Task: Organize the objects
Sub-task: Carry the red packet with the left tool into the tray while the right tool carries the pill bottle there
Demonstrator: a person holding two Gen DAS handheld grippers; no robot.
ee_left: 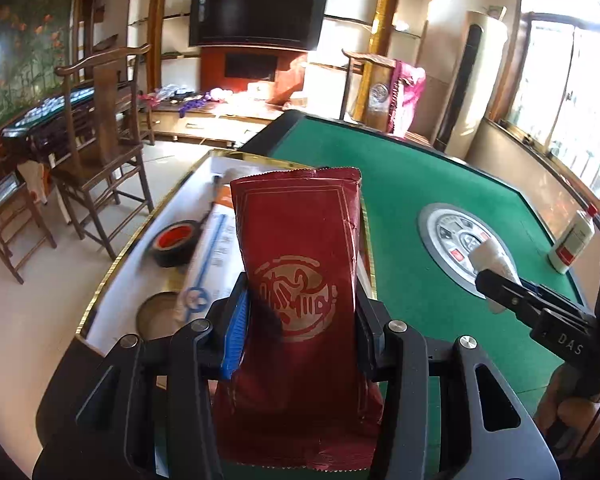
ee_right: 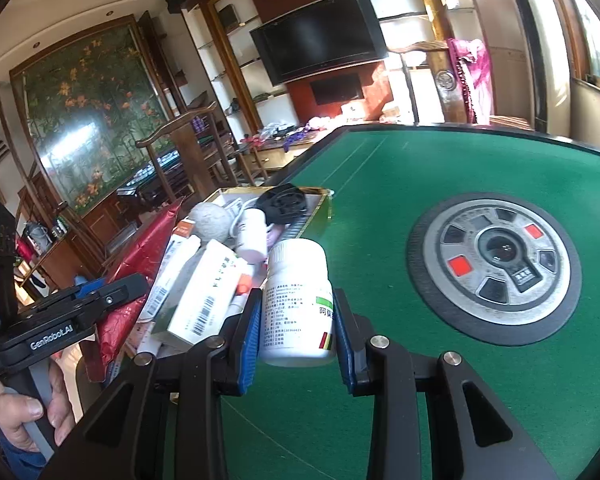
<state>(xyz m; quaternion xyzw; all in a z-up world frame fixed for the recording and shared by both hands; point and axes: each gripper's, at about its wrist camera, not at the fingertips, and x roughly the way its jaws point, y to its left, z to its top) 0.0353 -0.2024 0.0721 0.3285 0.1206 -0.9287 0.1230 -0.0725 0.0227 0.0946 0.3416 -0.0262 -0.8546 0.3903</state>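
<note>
My left gripper [ee_left: 300, 320] is shut on a dark red foil pouch [ee_left: 300, 248] with a gold emblem, held upright over the near end of a white, gold-rimmed box [ee_left: 140, 280]. The pouch also shows in the right wrist view [ee_right: 140, 256]. My right gripper [ee_right: 296, 320] is shut on a white medicine bottle [ee_right: 296, 300], held beside the box's contents. In the left wrist view the right gripper [ee_left: 496, 276] shows the bottle [ee_left: 492, 256] as a blurred white shape between its fingers.
The box holds a tape roll [ee_left: 176, 242], white cartons [ee_right: 204, 300], a grey ball [ee_right: 210, 220], a small bottle [ee_right: 252, 236] and a black object [ee_right: 284, 204]. Another white bottle [ee_left: 572, 240] stands at the right of the green table [ee_right: 420, 160]. A round centre panel [ee_right: 496, 264] is set in the felt. Wooden chairs [ee_left: 100, 140] stand left.
</note>
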